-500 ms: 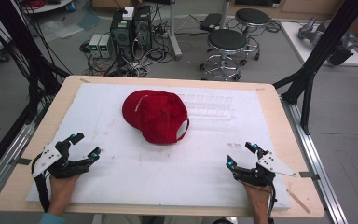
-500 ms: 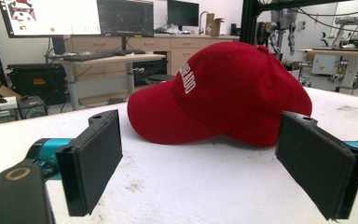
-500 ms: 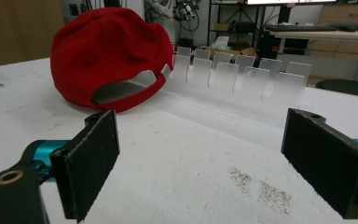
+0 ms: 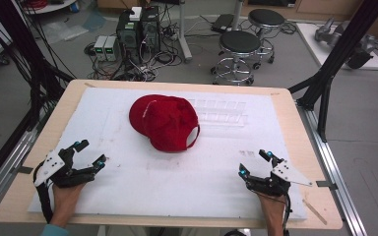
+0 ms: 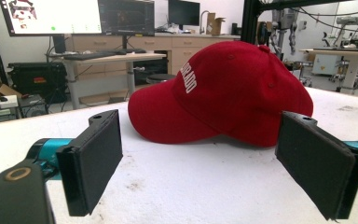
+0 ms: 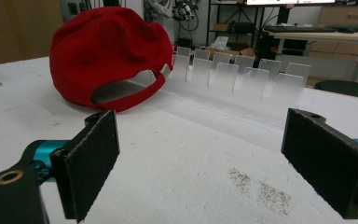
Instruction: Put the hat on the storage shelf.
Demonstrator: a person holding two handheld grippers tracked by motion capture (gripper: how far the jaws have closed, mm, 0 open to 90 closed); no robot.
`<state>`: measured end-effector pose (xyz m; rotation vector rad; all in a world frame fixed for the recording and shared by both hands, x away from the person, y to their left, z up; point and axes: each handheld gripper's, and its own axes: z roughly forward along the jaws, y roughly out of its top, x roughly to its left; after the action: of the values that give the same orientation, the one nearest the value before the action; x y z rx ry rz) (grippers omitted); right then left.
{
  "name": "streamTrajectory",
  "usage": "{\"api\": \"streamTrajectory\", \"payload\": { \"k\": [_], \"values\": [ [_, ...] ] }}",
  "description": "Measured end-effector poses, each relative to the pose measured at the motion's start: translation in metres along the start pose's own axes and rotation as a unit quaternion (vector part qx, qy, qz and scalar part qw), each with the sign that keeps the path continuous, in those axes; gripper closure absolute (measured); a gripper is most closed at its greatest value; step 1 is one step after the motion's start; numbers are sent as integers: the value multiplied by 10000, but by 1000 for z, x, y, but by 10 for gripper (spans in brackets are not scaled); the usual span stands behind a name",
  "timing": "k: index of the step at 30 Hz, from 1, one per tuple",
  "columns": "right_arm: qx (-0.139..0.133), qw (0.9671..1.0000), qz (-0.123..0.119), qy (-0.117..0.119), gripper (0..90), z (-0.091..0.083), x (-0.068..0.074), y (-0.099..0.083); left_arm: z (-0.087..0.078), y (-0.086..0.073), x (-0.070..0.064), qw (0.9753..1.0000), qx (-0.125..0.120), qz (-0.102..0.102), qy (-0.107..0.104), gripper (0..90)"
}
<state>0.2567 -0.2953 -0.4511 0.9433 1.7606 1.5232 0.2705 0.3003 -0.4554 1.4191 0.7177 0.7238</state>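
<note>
A red baseball cap (image 4: 166,120) lies crown up in the middle of the white foam sheet (image 4: 142,182), its brim toward the far left and its strap opening toward the near right. The left gripper view faces the cap (image 5: 223,91) from the brim side, white lettering on its front. In the right gripper view the cap (image 6: 107,56) shows its back strap. My left gripper (image 4: 89,155) rests open at the near left, my right gripper (image 4: 255,163) open at the near right. Both are well short of the cap and hold nothing.
A clear plastic rack (image 4: 221,112) with several upright tabs stands just right of the cap, also seen as the rack (image 6: 240,77) in the right gripper view. Black frame posts (image 4: 325,73) flank the wooden table (image 4: 295,105). Stools and computers stand on the floor beyond.
</note>
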Motion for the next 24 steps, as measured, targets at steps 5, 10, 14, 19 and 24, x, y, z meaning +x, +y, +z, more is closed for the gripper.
{"api": "streamTrajectory", "payload": {
  "k": [5, 10, 14, 19, 24],
  "values": [
    [58, 10000, 17, -30, 102, 0, 1, 0, 0, 0, 0, 10000, 2, -12, 5, 151],
    [140, 9999, -74, 16, 102, 2, 2, 1, 0, 0, 0, 10000, -4, 3, 3, 151],
    [340, 9994, -41, 36, 102, 7, 1, 3, 0, 0, 0, 10000, -19, 9, 7, 151],
    [209, 9997, 113, 79, 102, 10, 3, 12, 0, 0, 0, 10000, -10, -9, 8, 151],
    [33, 9993, 261, 258, 101, 21, 9, 38, 0, 0, 0, 10000, 0, -12, 10, 151]
  ]
}}
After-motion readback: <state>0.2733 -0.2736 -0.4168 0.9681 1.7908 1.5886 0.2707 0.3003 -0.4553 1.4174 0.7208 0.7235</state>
